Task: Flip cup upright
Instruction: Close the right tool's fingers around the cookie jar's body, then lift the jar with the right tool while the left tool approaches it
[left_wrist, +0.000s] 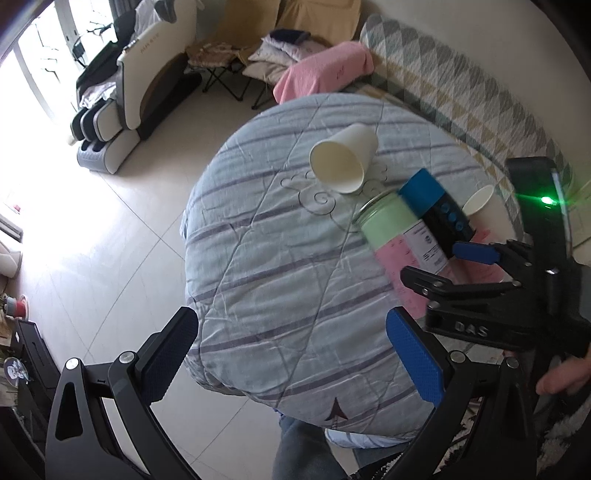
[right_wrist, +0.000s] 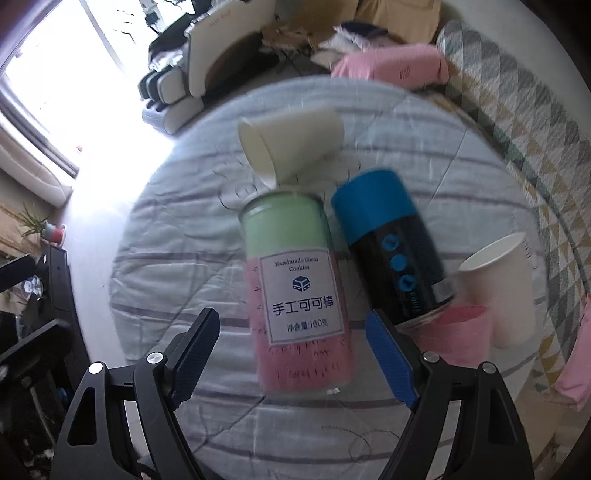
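A white paper cup (left_wrist: 343, 158) lies on its side on the round quilt-covered table (left_wrist: 258, 280), its mouth facing left and toward me; it also shows in the right wrist view (right_wrist: 291, 146). My left gripper (left_wrist: 291, 354) is open and empty above the table's near edge, well short of the cup. My right gripper (right_wrist: 291, 354) is open and empty, hovering near a green and pink cookie jar (right_wrist: 295, 291) that stands in front of the cup. The right gripper also shows at the right of the left wrist view (left_wrist: 443, 266).
A black can with a blue cap (right_wrist: 391, 243) stands right of the jar. A second white paper cup (right_wrist: 498, 288) stands upright at the table's right, beside a pink cup (right_wrist: 458, 336). A sofa (left_wrist: 461, 85) with a pink blanket lies behind; a massage chair (left_wrist: 122, 92) is far left.
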